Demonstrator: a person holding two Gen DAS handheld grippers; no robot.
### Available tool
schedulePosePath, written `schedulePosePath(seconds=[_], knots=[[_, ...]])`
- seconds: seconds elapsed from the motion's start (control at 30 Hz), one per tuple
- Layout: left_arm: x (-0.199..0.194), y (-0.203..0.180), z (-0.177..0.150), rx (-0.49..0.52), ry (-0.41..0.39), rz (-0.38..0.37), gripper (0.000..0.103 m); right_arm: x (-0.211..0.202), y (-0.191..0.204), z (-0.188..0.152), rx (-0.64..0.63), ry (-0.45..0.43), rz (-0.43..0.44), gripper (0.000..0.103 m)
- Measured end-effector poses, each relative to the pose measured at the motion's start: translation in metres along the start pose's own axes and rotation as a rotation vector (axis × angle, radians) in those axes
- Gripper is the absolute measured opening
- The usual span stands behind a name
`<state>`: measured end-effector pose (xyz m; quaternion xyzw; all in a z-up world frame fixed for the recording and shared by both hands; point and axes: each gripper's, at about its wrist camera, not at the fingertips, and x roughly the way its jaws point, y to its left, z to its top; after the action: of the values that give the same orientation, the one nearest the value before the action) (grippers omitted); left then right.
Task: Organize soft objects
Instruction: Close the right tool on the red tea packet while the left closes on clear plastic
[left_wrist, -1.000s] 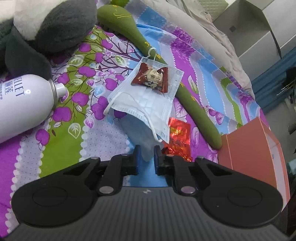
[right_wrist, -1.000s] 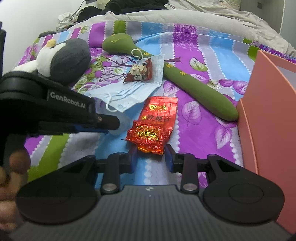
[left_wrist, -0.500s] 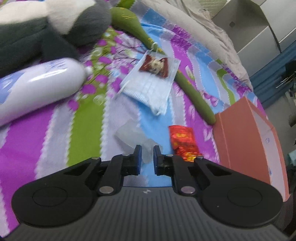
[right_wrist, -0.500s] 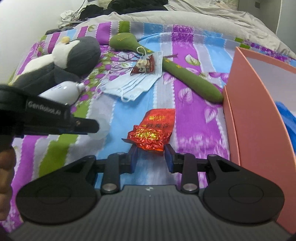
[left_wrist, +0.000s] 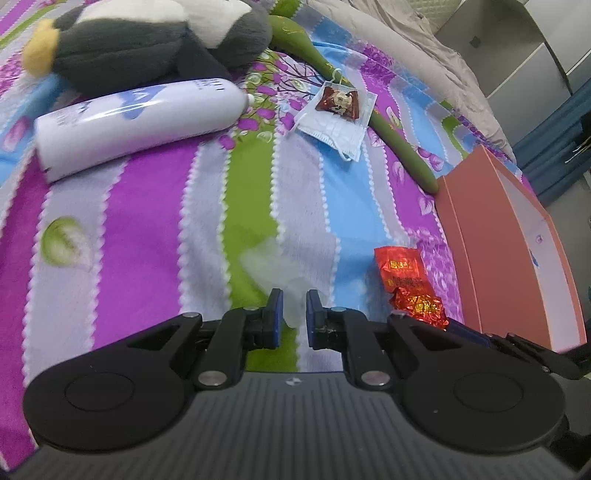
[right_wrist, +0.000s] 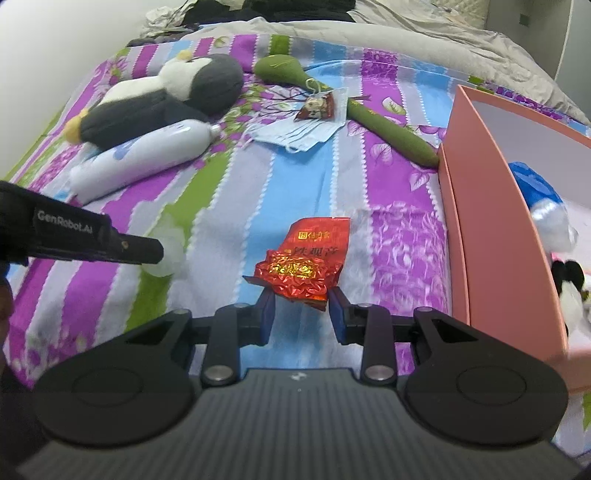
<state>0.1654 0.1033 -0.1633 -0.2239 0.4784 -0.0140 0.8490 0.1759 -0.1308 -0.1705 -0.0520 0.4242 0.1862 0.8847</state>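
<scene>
My left gripper (left_wrist: 291, 306) is shut on a crumpled clear plastic bag (left_wrist: 273, 266), which hangs above the striped bedspread (left_wrist: 147, 229). In the right wrist view that left gripper (right_wrist: 147, 253) reaches in from the left with the clear plastic bag (right_wrist: 170, 254) at its tip. My right gripper (right_wrist: 301, 306) is shut on the lower edge of a red foil packet (right_wrist: 306, 262). The same red foil packet (left_wrist: 406, 280) shows low on the right in the left wrist view. A pink box (right_wrist: 491, 229) stands open on the right.
A penguin plush (right_wrist: 162, 99) and a white spray bottle (right_wrist: 147, 151) lie at the far left. Blue face masks (right_wrist: 299, 134) with a brown snack packet (right_wrist: 316, 107) on them rest against a long green cushion (right_wrist: 384, 125). Blue and panda soft toys (right_wrist: 543, 206) lie in the box.
Both grippers have drawn back and risen from the masks and plush, carrying the clear bag and the red packet. More of the bedspread and the box's inside now shows.
</scene>
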Motion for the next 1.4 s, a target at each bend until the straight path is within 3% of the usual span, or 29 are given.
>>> schedulePosePath(seconds=[0.2,0.27,0.37,0.43,0.47,0.5,0.53,0.57,0.67,0.87,1.03,1.13,1.27,1.4], knots=[[-0.025,0.007,-0.029,0.005,0.004,0.009,0.016,-0.016,0.005,-0.020,0.030,0.027,0.033,0.035],[-0.029,0.011,-0.037,-0.004,0.007,0.019,0.024,-0.017,0.006,-0.025,0.042,0.047,0.037,0.036],[-0.029,0.021,-0.046,-0.051,0.003,0.031,0.027,-0.018,0.009,-0.030,0.047,0.070,0.035,0.036],[-0.029,0.028,-0.049,-0.092,0.006,0.001,0.042,-0.019,0.012,-0.031,0.045,0.090,0.045,0.042],[-0.029,0.030,-0.050,-0.111,0.006,-0.012,0.057,-0.019,0.013,-0.031,0.044,0.093,0.047,0.047],[-0.030,0.032,-0.051,-0.129,0.005,-0.018,0.060,-0.020,0.014,-0.031,0.045,0.090,0.045,0.058],[-0.030,0.032,-0.051,-0.141,-0.003,-0.030,0.060,-0.021,0.014,-0.030,0.052,0.086,0.039,0.069],[-0.031,0.033,-0.051,-0.151,-0.011,-0.042,0.060,-0.021,0.013,-0.030,0.064,0.084,0.035,0.071],[-0.028,0.032,-0.047,-0.167,-0.012,-0.048,0.060,-0.015,0.009,-0.027,0.120,0.094,0.051,0.073],[-0.017,0.023,-0.041,-0.107,0.001,-0.012,0.060,0.004,0.007,-0.023,0.180,0.097,0.035,0.073],[-0.006,0.019,-0.044,-0.054,0.014,0.056,0.060,0.017,0.014,-0.024,0.145,0.113,0.007,0.072],[-0.005,0.016,-0.045,-0.031,0.010,0.078,0.060,0.019,0.016,-0.025,0.101,0.113,-0.029,0.060],[0.001,0.012,-0.046,0.001,0.013,0.088,0.059,0.018,0.014,-0.026,0.081,0.118,-0.021,0.058],[0.008,0.005,-0.048,0.053,0.024,0.115,0.044,0.014,0.011,-0.025,0.078,0.108,-0.018,0.057]])
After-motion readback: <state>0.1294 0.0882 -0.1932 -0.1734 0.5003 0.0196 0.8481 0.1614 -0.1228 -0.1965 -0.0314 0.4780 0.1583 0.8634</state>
